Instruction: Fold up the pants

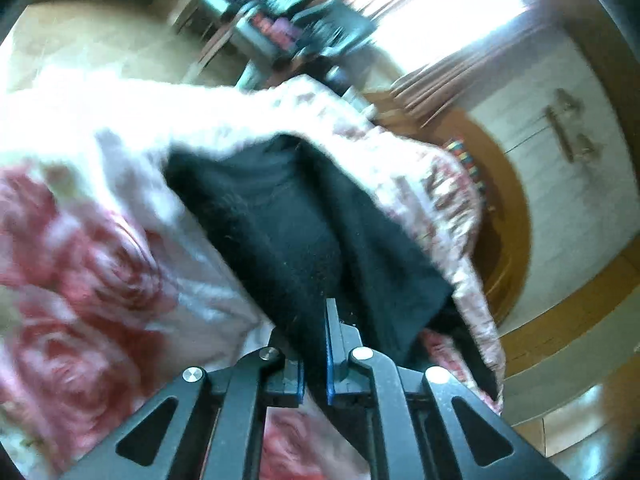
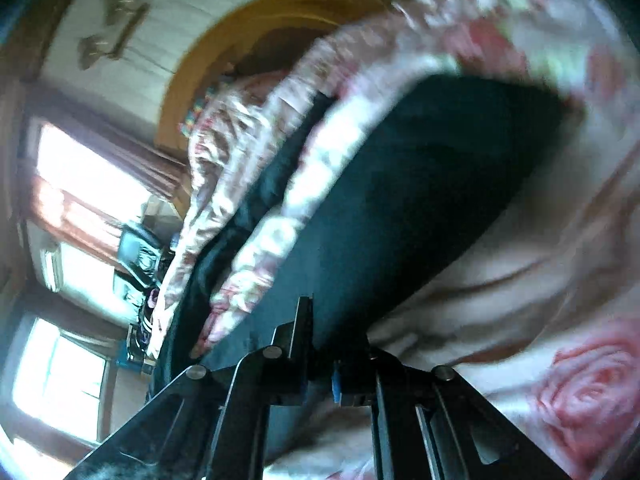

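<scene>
The black pants [image 1: 304, 232] lie on a bed with a white and pink rose-print cover [image 1: 80, 272]. In the left wrist view, my left gripper [image 1: 314, 320] is shut on the near edge of the pants, with dark cloth pinched between its blue-padded fingers. In the right wrist view the pants [image 2: 400, 208] stretch away over the cover, partly under a floral fold. My right gripper [image 2: 320, 328] is shut on the pants' near edge, cloth bunched between its fingers. Both views are blurred and strongly tilted.
A rumpled floral quilt [image 1: 440, 184] lies along the far side of the pants. A curved wooden headboard [image 1: 512, 200] stands behind it. Bright windows with curtains [image 2: 80, 184] and a cluttered shelf [image 1: 288, 24] are farther off. A white wardrobe door [image 1: 568, 128] is at the side.
</scene>
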Available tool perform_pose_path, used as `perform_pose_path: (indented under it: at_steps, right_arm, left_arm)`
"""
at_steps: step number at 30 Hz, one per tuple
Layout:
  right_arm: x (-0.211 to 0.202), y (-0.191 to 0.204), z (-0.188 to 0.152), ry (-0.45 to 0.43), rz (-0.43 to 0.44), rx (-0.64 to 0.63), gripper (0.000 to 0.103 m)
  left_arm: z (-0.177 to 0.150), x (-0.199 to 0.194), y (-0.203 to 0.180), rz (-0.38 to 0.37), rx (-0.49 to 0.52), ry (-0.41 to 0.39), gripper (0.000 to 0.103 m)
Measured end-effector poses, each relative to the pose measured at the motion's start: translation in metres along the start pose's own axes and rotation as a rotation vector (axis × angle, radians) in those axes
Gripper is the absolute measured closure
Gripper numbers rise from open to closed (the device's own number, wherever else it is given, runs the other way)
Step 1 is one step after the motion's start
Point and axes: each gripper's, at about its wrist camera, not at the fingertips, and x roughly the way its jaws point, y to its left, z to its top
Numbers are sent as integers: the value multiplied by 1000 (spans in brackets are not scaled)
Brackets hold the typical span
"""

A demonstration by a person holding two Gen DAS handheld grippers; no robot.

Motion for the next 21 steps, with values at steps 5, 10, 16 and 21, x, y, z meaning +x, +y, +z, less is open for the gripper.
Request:
perform_pose_path:
  at_steps: [5,10,16,21]
  right_arm:
    - [-45,27,-2,-62,46,-99,95]
    - [-79,35,-9,-67,88,-116,95]
    - [-72,22,-29,-10,-8,-182,95]
    - [-52,-9,-34,24,-49,-74,95]
  left_arm:
    - [2,-52,7,-98,-55,-59,98]
    - [14,-96,24,-94,-66,-146,103]
    - [-2,-70,46,-19,-69,59,94]
    - [-23,-36,59,-62,-193,127,60]
